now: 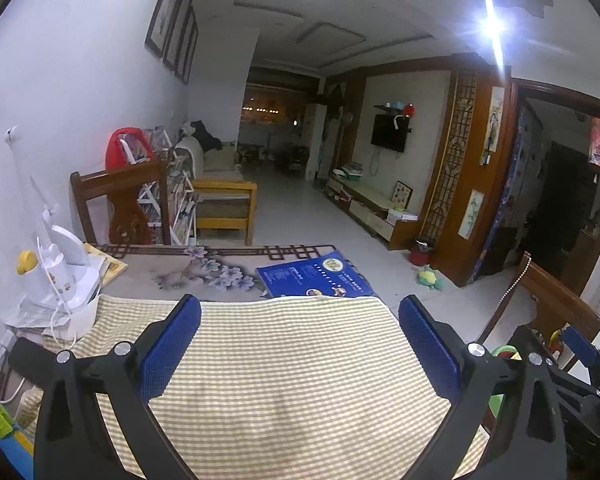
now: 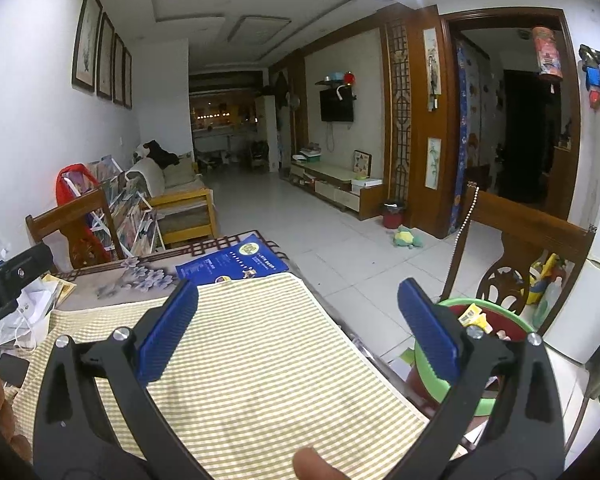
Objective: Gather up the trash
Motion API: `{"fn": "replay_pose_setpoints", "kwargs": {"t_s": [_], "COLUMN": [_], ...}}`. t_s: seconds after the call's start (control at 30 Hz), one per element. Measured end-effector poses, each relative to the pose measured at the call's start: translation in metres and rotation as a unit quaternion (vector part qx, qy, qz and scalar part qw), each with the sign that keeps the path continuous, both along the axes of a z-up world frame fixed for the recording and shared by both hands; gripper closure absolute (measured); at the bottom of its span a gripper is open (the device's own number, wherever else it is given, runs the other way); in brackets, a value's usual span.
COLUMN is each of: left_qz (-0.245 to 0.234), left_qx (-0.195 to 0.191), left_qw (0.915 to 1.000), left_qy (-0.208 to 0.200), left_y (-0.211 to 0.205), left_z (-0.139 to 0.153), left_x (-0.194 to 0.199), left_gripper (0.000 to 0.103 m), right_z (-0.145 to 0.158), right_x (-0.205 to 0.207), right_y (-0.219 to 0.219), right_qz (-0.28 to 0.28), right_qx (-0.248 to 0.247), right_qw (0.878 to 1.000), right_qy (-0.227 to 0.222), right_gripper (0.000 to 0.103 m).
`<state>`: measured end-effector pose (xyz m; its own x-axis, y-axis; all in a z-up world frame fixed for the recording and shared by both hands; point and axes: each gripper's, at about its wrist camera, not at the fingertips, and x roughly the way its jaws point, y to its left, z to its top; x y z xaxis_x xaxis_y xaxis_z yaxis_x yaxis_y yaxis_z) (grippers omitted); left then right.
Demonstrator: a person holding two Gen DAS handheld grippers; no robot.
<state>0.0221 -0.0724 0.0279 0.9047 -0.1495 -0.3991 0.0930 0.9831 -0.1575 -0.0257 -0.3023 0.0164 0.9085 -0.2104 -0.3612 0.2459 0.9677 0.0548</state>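
We hold both grippers spread wide and empty, the left gripper [image 1: 300, 344] and right gripper [image 2: 298, 332] above the striped cloth [image 2: 252, 360], which looks bare of litter. Just off the cloth's right edge stands the green-rimmed bin [image 2: 500, 312] with wrappers already inside, so we judge collecting nearly done. Beyond the cloth lies a blue booklet [image 1: 316, 276]; left of it, a white appliance [image 1: 64, 276] amid papers; nothing blocks us

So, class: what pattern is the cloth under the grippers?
The cloth has a yellow-and-white check, clearest in the left wrist view.
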Motion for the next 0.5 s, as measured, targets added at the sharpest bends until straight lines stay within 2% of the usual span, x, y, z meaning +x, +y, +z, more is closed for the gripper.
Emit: {"fn": "replay_pose_setpoints", "kwargs": {"t_s": [0.5], "left_qz": [0.002], "left_qx": [0.005], "left_qw": [0.9999], "left_qy": [0.009], "left_y": [0.0027], "left_z": [-0.0015], "left_x": [-0.0025], "left_gripper": [0.008], "right_z": [-0.0024], "right_x": [-0.0032], "right_y": [0.0013], "right_qz": [-0.001], "right_qx": [-0.005], "right_qw": [1.0], "right_qy": [0.003], "right_gripper": [0.005]}}
